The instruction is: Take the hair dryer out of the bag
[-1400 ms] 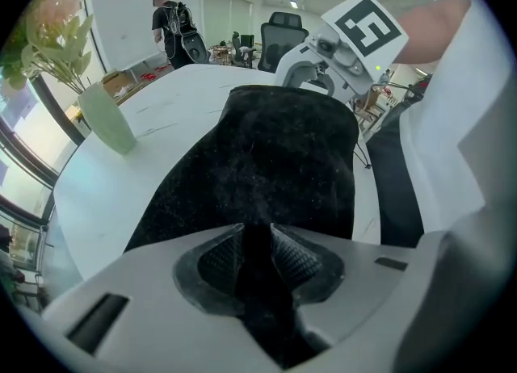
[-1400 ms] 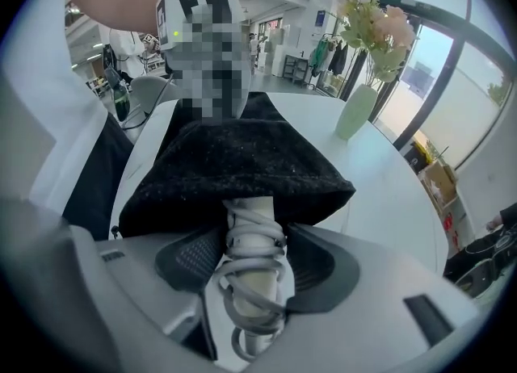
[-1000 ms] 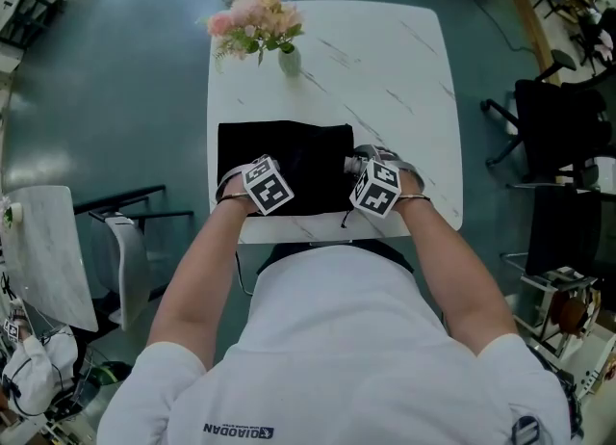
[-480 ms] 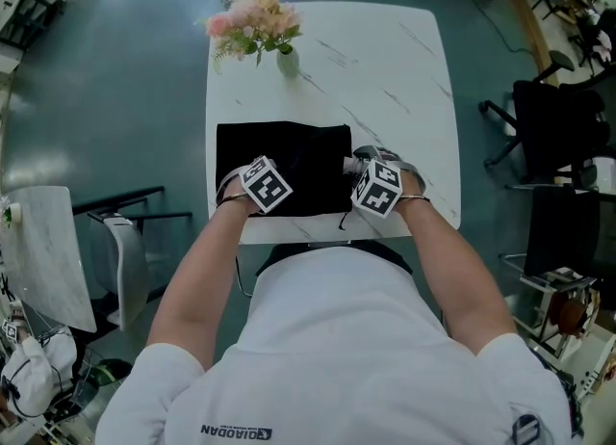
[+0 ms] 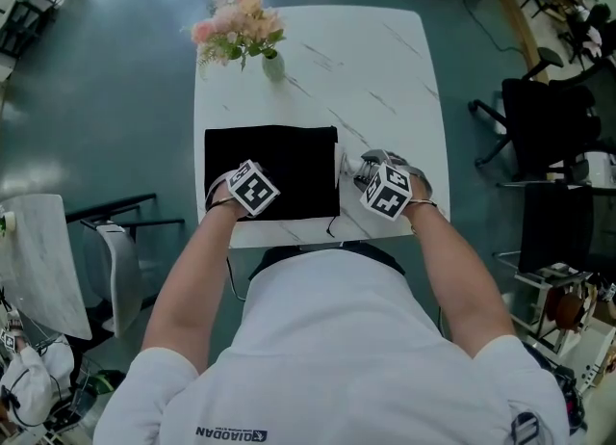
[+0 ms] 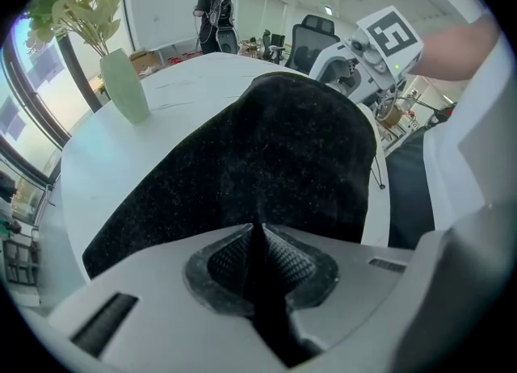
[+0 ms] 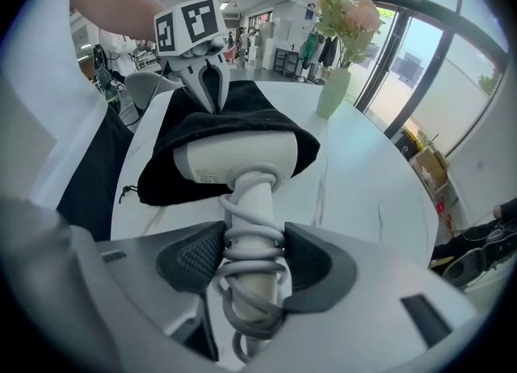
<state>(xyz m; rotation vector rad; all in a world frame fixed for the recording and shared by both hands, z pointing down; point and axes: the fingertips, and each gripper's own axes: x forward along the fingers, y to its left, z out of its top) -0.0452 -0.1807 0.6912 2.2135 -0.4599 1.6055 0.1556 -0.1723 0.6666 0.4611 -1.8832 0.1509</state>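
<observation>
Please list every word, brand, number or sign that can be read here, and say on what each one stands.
"QIAODAN", beside a small logo: on the person's white shirt, low in the head view.
Small grey print on the hair dryer: too small to read.
Cube on the left gripper, cube on the right gripper: black-and-white square codes, no letters.

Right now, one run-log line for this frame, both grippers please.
left gripper: shut on black bag | right gripper: jaws just closing, shut on hair dryer handle | hair dryer: head partly under bag mouth
</observation>
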